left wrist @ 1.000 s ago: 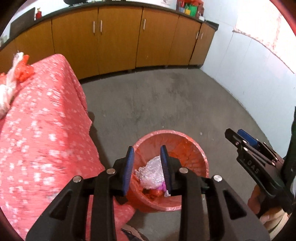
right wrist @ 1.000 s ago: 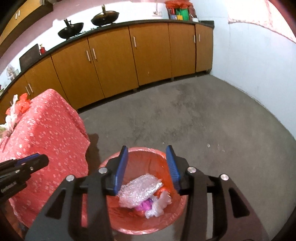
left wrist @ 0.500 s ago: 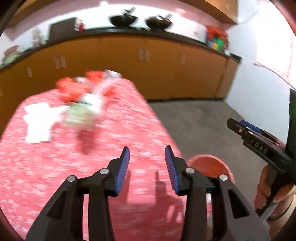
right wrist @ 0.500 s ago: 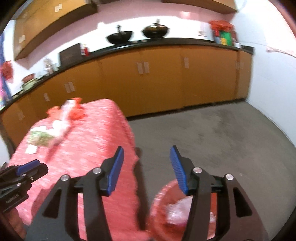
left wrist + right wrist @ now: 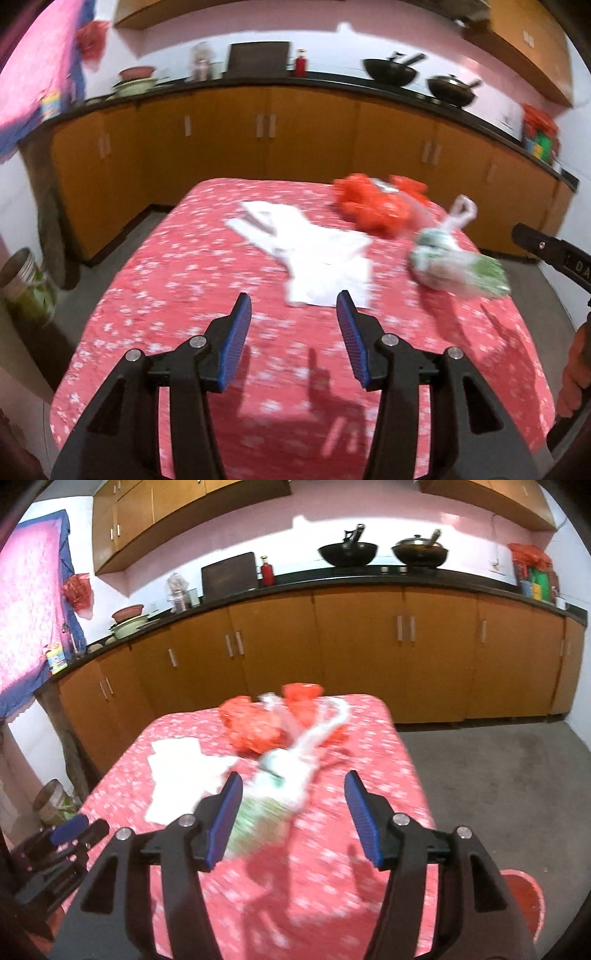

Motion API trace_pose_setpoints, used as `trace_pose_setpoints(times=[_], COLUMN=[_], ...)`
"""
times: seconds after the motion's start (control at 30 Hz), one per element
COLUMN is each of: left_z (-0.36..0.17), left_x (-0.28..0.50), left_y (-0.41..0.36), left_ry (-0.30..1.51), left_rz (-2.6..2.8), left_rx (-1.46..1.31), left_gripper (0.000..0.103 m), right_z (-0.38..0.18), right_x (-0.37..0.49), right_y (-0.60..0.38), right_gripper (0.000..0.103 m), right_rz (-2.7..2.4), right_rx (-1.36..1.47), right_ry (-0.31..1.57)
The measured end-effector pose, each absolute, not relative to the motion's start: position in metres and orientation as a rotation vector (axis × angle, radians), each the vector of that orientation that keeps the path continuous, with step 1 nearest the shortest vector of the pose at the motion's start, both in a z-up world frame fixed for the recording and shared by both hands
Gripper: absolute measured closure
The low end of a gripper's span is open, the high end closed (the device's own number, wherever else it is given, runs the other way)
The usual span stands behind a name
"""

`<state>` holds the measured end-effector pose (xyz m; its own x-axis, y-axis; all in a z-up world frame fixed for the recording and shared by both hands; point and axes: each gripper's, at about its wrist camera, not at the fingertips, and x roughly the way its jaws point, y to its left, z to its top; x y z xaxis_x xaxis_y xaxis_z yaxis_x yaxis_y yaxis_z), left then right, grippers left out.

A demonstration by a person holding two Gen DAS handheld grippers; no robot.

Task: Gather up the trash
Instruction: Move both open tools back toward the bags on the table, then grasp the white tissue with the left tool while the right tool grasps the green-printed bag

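Trash lies on a table under a red flowered cloth: white paper, crumpled red plastic bags and a white-green knotted bag. My left gripper hangs above the near half of the cloth, its jaws opening with nothing between them, just short of the white paper. In the right wrist view my right gripper hovers over the table, jaws opening and empty, with the white-green bag beyond them. The red-lined bin peeks in at the lower right, on the floor beside the table.
Orange cabinets with a black counter run along the back wall, carrying two woks and bottles. A metal can stands on the floor left of the table. Grey concrete floor lies to the right.
Both grippers swung away from the red bin up over the table, and their jaws widened. The trash on the cloth came into view ahead of them.
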<state>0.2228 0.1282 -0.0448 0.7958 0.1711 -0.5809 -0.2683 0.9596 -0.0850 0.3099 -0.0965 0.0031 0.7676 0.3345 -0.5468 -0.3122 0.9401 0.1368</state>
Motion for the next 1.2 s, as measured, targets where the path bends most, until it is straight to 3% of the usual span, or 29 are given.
trace_pose_setpoints(times=[0.23, 0.3, 0.33, 0.37, 0.47, 0.87, 0.97, 1.0, 1.03, 1.2], left_z=[-0.052, -0.054, -0.056, -0.056, -0.06, -0.082, -0.092, -0.091, -0.091, -0.075], left_x=[0.232, 0.236, 0.239, 0.242, 0.255, 0.32, 0.325, 0.325, 0.323, 0.3], left_y=[0.166, 0.17, 0.171, 0.171, 0.17, 0.153, 0.153, 0.154, 0.154, 0.155], left_ry=[0.611, 0.613, 0.616, 0.62, 0.635, 0.788, 0.837, 0.83, 0.836, 0.778], left_rz=[0.257, 0.247, 0.242, 0.236, 0.214, 0.148, 0.139, 0.131, 0.107, 0.096], left_rx=[-0.219, -0.233, -0.238, -0.242, -0.257, -0.255, -0.281, -0.284, -0.292, -0.253], left_gripper=[0.049, 0.048, 0.047, 0.047, 0.046, 0.047, 0.066, 0.086, 0.091, 0.096], right_z=[-0.033, -0.041, -0.045, -0.047, -0.046, -0.044, -0.044, -0.044, -0.044, -0.04], right_x=[0.336, 0.338, 0.339, 0.339, 0.332, 0.329, 0.328, 0.328, 0.327, 0.325], right_y=[-0.056, -0.057, -0.057, -0.059, -0.064, -0.076, -0.075, -0.076, -0.076, -0.084], right_gripper=[0.042, 0.052, 0.069, 0.079, 0.087, 0.09, 0.09, 0.09, 0.09, 0.091], right_rz=[0.291, 0.285, 0.284, 0.287, 0.283, 0.284, 0.285, 0.285, 0.284, 0.276], right_rx=[-0.084, -0.086, -0.09, -0.09, -0.099, -0.07, -0.077, -0.077, -0.077, -0.055], right_ry=[0.701, 0.724, 0.739, 0.745, 0.713, 0.711, 0.707, 0.705, 0.704, 0.691])
